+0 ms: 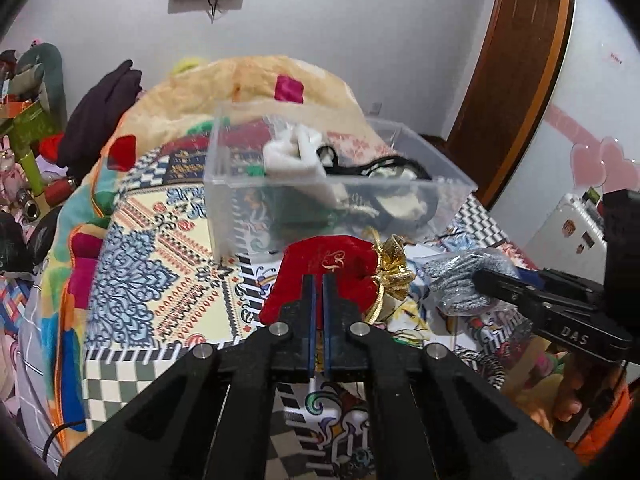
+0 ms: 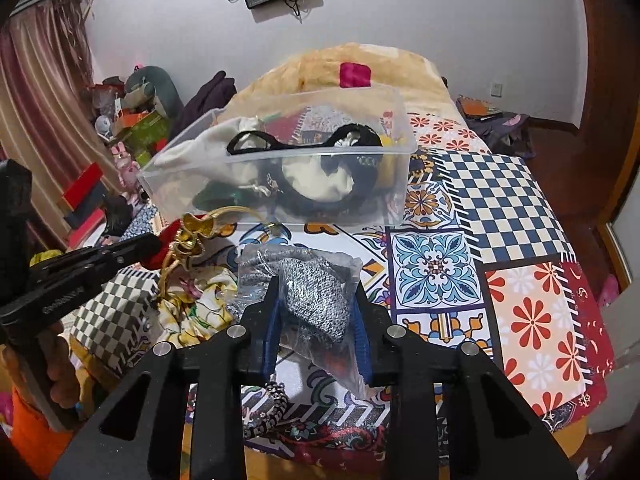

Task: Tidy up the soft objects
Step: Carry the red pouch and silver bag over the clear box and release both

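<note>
A clear plastic bin [image 1: 240, 184] stands on the patterned bedspread and holds white cloth [image 1: 292, 152] and black-trimmed soft items; it also shows in the right wrist view [image 2: 360, 204]. My left gripper [image 1: 319, 280] is shut on a red velvet pouch [image 1: 340, 260] with a gold frilled neck [image 1: 394, 268], held just in front of the bin. My right gripper [image 2: 316, 300] is shut on a grey knitted item in a clear plastic bag [image 2: 312, 288], also in front of the bin. The bag and right gripper show at the right of the left view [image 1: 464, 280].
A beige quilt pile [image 1: 256, 80] lies behind the bin. Yellow-patterned cloth [image 2: 200, 312] and a striped band [image 2: 272, 400] lie on the bedspread [image 2: 500, 208] near the grippers. Clutter and boxes [image 2: 132, 128] stand at the left; a wooden door [image 1: 516, 80] is at the right.
</note>
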Demonstrator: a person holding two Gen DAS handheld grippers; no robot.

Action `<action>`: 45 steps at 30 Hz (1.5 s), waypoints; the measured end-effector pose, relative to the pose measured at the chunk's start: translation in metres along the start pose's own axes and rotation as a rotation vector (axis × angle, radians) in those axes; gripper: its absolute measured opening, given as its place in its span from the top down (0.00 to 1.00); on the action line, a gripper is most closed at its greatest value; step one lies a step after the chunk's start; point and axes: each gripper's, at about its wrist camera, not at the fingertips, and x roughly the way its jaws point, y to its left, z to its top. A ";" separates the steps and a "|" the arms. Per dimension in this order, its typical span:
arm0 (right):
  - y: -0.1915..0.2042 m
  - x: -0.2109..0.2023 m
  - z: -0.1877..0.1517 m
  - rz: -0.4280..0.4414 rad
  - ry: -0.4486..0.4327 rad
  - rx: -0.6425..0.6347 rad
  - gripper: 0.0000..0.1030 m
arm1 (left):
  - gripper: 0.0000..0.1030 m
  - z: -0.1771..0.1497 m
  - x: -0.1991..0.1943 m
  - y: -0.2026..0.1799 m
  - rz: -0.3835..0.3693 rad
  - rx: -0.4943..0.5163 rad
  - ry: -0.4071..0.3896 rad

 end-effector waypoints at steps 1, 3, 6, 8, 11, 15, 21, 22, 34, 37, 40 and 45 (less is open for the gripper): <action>0.001 -0.002 0.001 0.001 -0.005 0.000 0.73 | 0.99 0.001 -0.005 -0.001 -0.003 0.000 -0.010; 0.002 -0.006 0.004 0.006 -0.020 0.002 0.73 | 0.99 0.003 -0.014 -0.003 -0.010 0.004 -0.032; 0.005 -0.017 0.011 0.014 -0.054 0.004 0.73 | 0.99 0.010 -0.028 -0.007 -0.008 0.010 -0.069; 0.006 -0.023 0.017 0.013 -0.080 0.001 0.73 | 0.99 0.015 -0.035 -0.009 -0.007 0.011 -0.091; 0.007 -0.035 0.029 0.006 -0.130 -0.005 0.73 | 0.99 0.025 -0.046 -0.012 -0.004 0.015 -0.130; 0.006 -0.044 0.046 -0.001 -0.187 -0.006 0.73 | 0.99 0.042 -0.056 -0.014 -0.009 0.015 -0.173; 0.009 -0.048 0.073 -0.007 -0.256 -0.012 0.73 | 0.99 0.072 -0.057 -0.014 -0.011 0.016 -0.214; 0.009 -0.046 0.077 -0.004 -0.261 -0.013 0.73 | 0.99 0.077 -0.056 -0.014 -0.011 0.017 -0.219; 0.015 0.009 0.106 -0.043 -0.202 -0.039 0.73 | 0.99 0.114 -0.005 -0.013 0.069 0.029 -0.204; 0.014 0.030 0.106 -0.057 -0.155 -0.041 0.73 | 0.99 0.114 0.018 -0.010 0.097 0.029 -0.170; 0.013 0.049 0.103 -0.070 -0.106 -0.051 0.73 | 0.99 0.110 0.040 -0.004 0.099 0.017 -0.124; 0.009 0.064 0.099 -0.073 -0.049 -0.058 0.73 | 0.99 0.102 0.065 0.005 0.087 -0.008 -0.056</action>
